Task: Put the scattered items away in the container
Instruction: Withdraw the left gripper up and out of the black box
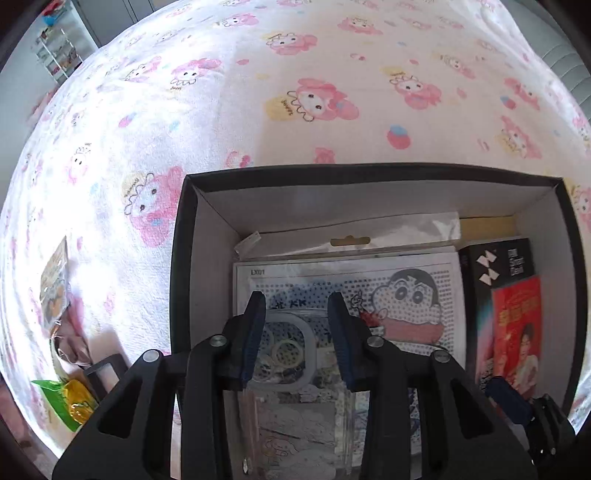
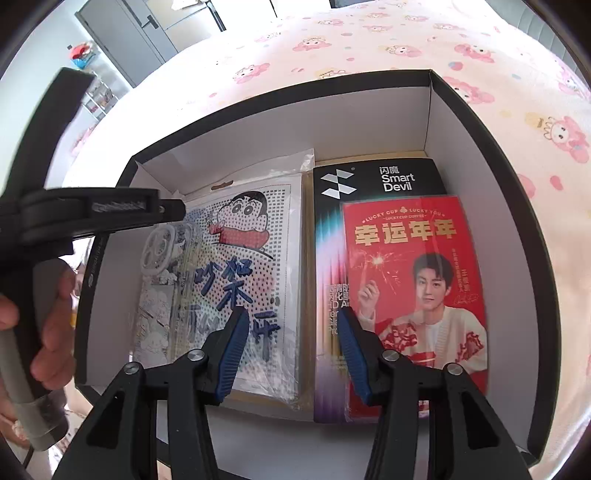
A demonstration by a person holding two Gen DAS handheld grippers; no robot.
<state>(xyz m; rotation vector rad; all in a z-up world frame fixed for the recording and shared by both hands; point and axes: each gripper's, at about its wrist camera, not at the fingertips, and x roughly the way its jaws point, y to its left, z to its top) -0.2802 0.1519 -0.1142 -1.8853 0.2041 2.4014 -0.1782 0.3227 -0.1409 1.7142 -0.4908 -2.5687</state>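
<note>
A black box with white inner walls (image 1: 184, 266) (image 2: 461, 122) sits on a pink cartoon bedsheet. Inside lie a cartoon bead-art pack (image 1: 406, 291) (image 2: 258, 236), a black Smart Devil box (image 1: 517, 258) (image 2: 391, 177) and a red card packet (image 1: 517, 317) (image 2: 413, 280). My left gripper (image 1: 297, 299) is open over the box, with a clear phone case (image 1: 291, 347) (image 2: 162, 266) lying between and below its fingers on the bead pack. My right gripper (image 2: 291, 317) is open and empty above the box's middle. The left gripper's body shows at the right wrist view's left (image 2: 103, 210).
Loose items lie on the bedsheet (image 1: 332, 74) left of the box: a snack packet (image 1: 55, 280), a green and yellow wrapper (image 1: 70, 402), a small black frame (image 1: 107, 373). A shelf unit (image 1: 55, 51) and grey doors (image 2: 122, 29) stand beyond the bed.
</note>
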